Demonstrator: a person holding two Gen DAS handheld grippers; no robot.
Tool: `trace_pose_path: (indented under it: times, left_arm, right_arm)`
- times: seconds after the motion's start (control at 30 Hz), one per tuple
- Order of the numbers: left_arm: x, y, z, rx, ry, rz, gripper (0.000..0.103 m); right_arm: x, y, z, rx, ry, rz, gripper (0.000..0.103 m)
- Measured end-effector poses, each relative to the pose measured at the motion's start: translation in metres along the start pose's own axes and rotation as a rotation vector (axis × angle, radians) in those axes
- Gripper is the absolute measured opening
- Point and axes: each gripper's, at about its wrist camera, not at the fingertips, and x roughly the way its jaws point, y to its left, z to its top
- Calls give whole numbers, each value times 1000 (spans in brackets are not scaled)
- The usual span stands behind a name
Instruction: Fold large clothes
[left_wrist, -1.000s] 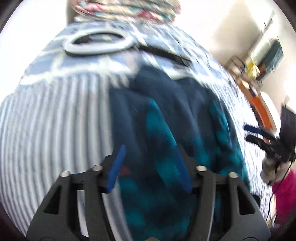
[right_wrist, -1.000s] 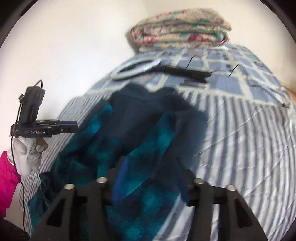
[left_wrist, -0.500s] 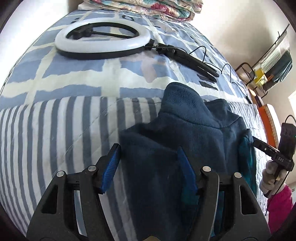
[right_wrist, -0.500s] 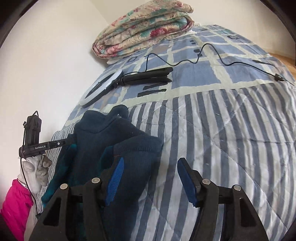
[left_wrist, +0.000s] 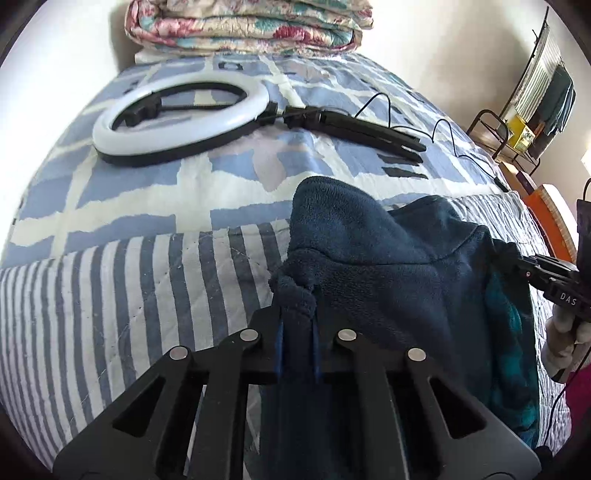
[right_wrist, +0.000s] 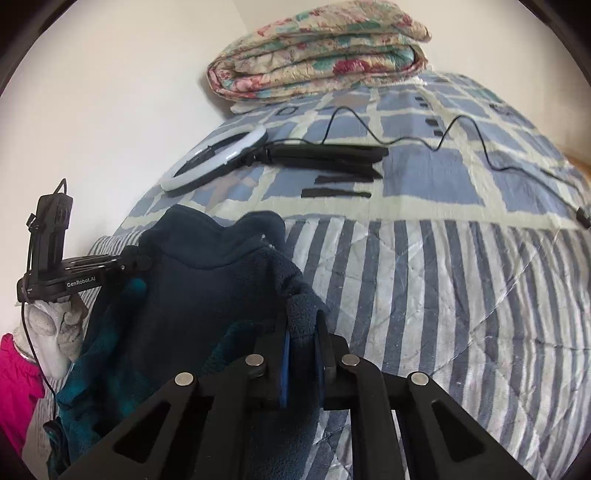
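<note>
A ring light (left_wrist: 181, 122) is lying at the far left of the striped quilt (left_wrist: 110, 295), its black stand (left_wrist: 354, 129) stretching rightward toward a trailing cable (right_wrist: 461, 140). Nearer, the left gripper (left_wrist: 297, 343) is pinching the left edge of the navy fleece jacket (left_wrist: 388, 273) — its jaws have just been closing, and fabric is bunching between the blue pads (left_wrist: 279, 347). The jacket is lying spread across the quilt's middle, collar pointing toward the folded floral blanket (right_wrist: 317, 55). At its right edge the right gripper (right_wrist: 301, 363) is clamping a fleece fold too, having just been closing.
</note>
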Motion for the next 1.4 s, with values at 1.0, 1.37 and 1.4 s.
trace_pose_path:
  times: [1.0, 1.37, 1.4]
  left_arm:
    - [-265, -71, -168, 38, -219, -41, 7]
    - [-291, -91, -273, 38, -142, 5, 8]
    - [-289, -95, -281, 49, -122, 22, 8]
  right_arm:
    - [-224, 125, -138, -155, -113, 58, 7]
    - [-254, 159, -233, -202, -41, 40, 7]
    - [-252, 163, -241, -218, -30, 16, 7]
